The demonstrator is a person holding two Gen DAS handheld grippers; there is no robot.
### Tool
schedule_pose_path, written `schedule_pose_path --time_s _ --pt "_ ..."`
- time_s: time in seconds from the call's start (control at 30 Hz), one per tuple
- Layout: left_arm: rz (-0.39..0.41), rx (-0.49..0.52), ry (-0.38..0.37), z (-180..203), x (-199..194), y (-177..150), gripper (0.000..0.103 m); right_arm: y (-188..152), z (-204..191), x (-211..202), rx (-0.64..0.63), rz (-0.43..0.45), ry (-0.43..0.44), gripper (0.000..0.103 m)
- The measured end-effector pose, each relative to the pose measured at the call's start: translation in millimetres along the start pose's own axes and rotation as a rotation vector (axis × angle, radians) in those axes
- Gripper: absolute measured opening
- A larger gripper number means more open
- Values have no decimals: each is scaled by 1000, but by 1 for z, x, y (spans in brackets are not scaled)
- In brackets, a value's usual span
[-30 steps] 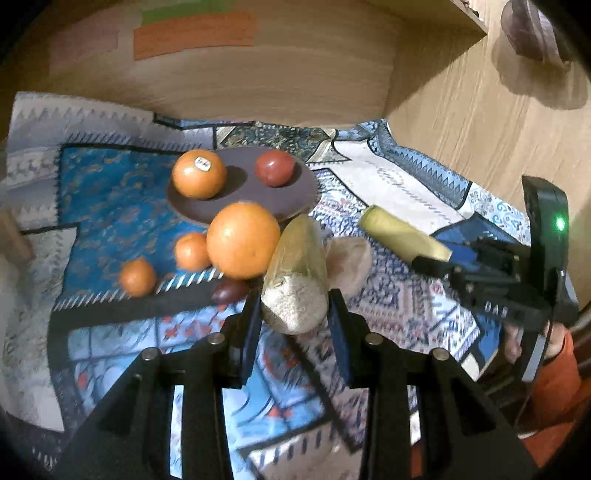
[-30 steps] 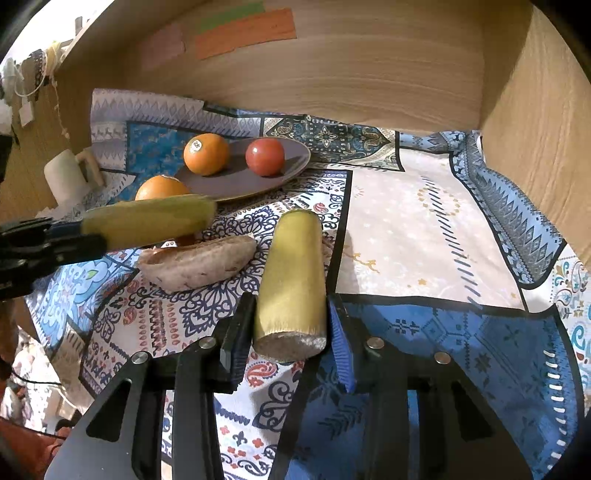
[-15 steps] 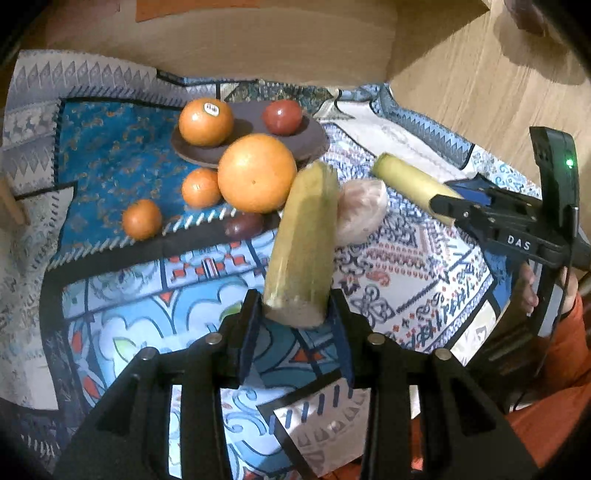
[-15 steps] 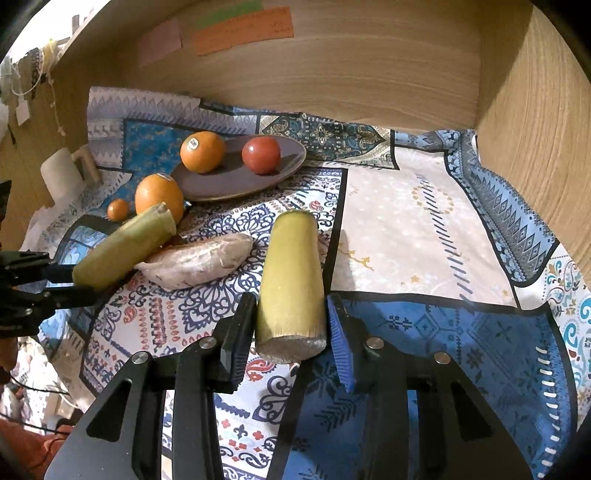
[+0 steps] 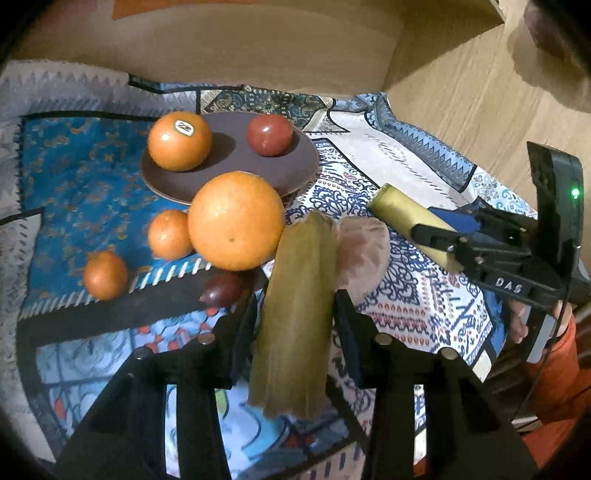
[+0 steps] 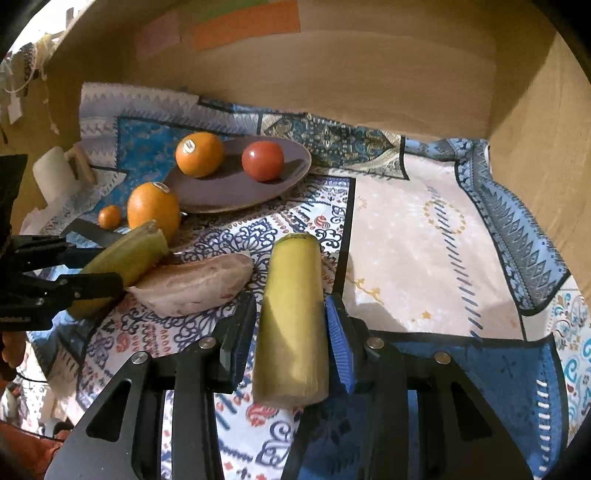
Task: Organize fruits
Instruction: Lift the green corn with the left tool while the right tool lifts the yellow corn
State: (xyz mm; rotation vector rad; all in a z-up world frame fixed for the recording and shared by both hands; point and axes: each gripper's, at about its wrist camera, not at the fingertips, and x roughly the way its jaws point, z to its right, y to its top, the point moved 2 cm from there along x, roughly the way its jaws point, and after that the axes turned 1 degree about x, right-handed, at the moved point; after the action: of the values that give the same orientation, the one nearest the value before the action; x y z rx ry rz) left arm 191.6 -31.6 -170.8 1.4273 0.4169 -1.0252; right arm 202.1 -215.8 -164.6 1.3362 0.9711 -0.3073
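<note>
cloth (image 6: 436, 236): patterned fabric | wall (image 6: 369, 74): matt wood | plate (image 5: 229, 177): smooth, matt brown

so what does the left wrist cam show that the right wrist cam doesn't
Left wrist only: a dark plum and a second small orange on the cloth.

Right wrist only: a white mug at the far left and coloured paper strips on the wooden back wall.

Both: the brown plate holding a stickered orange and a tomato, the big orange, the sweet potato, and both stalks.

Green stalk piece (image 5: 295, 314) between opening left hand-held gripper (image 5: 295, 328) jaws, beside oranges.
</note>
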Motion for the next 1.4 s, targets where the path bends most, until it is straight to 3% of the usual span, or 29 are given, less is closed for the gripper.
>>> schedule_pose_path --time_s 0.37,0.8,1.1,1.4 --pt "-5 19 -16 2 5 6 39 6 -4 15 -45 -27 -11 35" --pt "156 -6 5 -2 -50 23 38 34 -10 -20 -18 136 17 34" --pt "274 -24 44 -17 -78 57 38 69 -20 -29 -16 236 47 34" --pt "299 -43 61 -33 -71 97 38 97 -22 -25 -20 278 65 34"
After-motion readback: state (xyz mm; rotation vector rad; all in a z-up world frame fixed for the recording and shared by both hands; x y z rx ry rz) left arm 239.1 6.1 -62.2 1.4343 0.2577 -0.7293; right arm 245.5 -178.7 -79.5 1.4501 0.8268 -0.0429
